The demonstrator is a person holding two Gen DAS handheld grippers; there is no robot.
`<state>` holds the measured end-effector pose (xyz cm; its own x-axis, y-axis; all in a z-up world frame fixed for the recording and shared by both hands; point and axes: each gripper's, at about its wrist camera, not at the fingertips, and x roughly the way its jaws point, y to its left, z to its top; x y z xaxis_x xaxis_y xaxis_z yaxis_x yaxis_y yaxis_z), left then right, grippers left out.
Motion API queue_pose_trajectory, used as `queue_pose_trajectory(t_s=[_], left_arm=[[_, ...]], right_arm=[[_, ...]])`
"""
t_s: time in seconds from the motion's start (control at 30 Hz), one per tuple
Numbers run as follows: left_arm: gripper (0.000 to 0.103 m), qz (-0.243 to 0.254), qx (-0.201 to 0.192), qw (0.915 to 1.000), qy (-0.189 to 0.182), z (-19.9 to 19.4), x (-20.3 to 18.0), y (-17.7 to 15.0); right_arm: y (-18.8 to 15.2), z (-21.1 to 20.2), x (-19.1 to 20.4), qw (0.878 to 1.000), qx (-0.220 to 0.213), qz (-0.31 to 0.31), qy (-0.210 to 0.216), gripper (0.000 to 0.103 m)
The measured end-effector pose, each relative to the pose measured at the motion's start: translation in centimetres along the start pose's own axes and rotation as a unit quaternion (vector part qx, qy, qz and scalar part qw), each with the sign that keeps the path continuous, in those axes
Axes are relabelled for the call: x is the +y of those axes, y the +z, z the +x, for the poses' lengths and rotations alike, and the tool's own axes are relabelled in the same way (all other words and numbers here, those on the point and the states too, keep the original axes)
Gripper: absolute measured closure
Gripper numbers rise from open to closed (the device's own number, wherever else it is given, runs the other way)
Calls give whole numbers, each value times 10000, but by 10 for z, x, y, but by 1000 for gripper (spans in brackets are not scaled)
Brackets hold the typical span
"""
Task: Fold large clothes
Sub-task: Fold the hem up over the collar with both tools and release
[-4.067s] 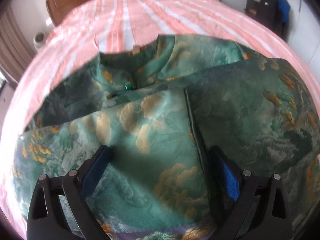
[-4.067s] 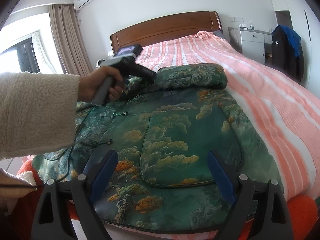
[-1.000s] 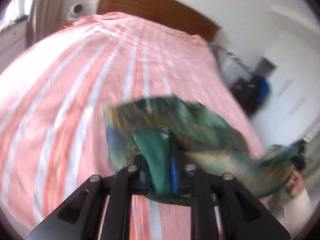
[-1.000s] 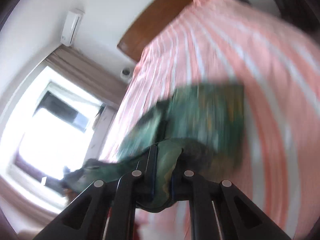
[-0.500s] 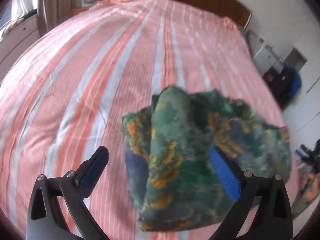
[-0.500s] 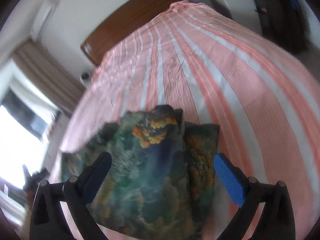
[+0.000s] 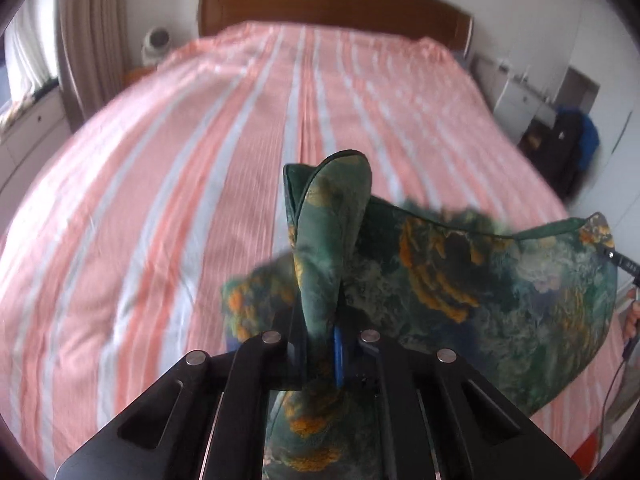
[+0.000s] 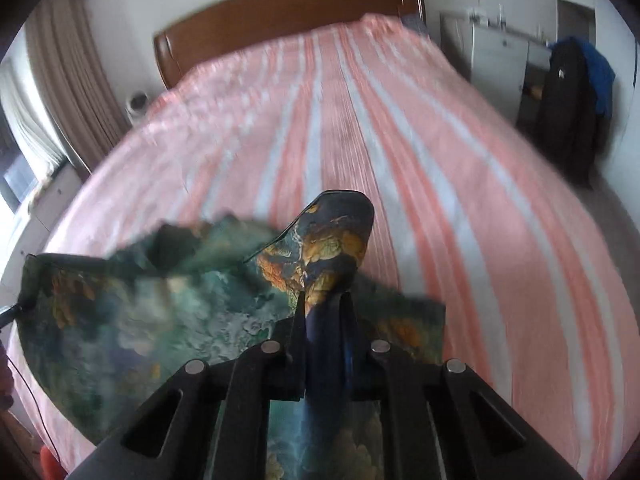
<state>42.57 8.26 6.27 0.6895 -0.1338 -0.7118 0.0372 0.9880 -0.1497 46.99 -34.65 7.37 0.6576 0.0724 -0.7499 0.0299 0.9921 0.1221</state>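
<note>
Over the foot of the bed I've got the green brocade garment caught in both tools at once. My left gripper has just snapped closed, and a tall pleat of the cloth stands up between its blue pads, pinched tight. Same story on the other side: the right gripper has just closed too, and a stiff tongue of fabric pokes up out of its jaws. I'm holding two separate points so the span between them hangs as one taut edge rather than bunching. In the left view the cloth stretches away to the right; in the right view it runs off to the left, so the garment sits between my hands, partly lifted, its lower part draping onto the striped pink bedspread. Both tools tip downward toward the mattress, which keeps the fabric low and easy to lay. Wooden headboard far ahead, plenty of open bedspread beyond. My read: the next fold gets carried forward from here, and the heavy weave could slip if either pinch is shallow.
</note>
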Motion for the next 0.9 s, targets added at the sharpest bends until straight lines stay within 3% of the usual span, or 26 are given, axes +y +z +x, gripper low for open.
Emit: queue_pose_trajectory(t_s=[0.1, 0.2, 0.3, 0.37, 0.43, 0.5, 0.67, 0.73, 0.77, 0.8, 0.83, 0.9], left_arm=[[96, 125, -653, 9975, 251, 4, -12, 26], [96, 27, -603, 9966, 552, 51, -8, 34], [95, -85, 13, 9971, 756, 119, 12, 9], [93, -79, 345, 9968, 721, 154, 21, -21], [93, -90, 82, 9984, 552, 159, 23, -40], [92, -205, -40, 9988, 443, 154, 27, -41], [84, -525, -86, 9985, 149, 153, 40, -45], [74, -547, -9, 9983, 218, 151, 40, -43], [59, -561, 72, 9979, 305, 151, 41, -41], [38, -544, 190, 9972, 475, 146, 40, -37], [29, -512, 221, 9960, 692, 135, 39, -34], [14, -464, -13, 9958, 787, 107, 35, -33]], right_arm=[[27, -21, 16, 9973, -687, -216, -129, 91], [47, -8, 26, 9920, -1162, -310, -374, 91], [43, 50, 20, 9945, -870, -157, -561, 90], [22, 103, 14, 9969, -323, -250, -673, 89], [-5, 138, 6, 9980, 58, -173, -611, 85], [-21, 148, -2, 9989, -56, 19, -465, 84], [-19, 153, -29, 9983, -83, 567, -70, 74], [-21, 154, -29, 9977, -65, 675, -12, 60], [-22, 153, -29, 9970, -53, 773, 0, 55], [-21, 152, -32, 9961, -22, 875, 73, 44], [-23, 148, -34, 9954, 9, 943, 155, 36], [-16, 134, -39, 9935, 45, 1067, 398, 33]])
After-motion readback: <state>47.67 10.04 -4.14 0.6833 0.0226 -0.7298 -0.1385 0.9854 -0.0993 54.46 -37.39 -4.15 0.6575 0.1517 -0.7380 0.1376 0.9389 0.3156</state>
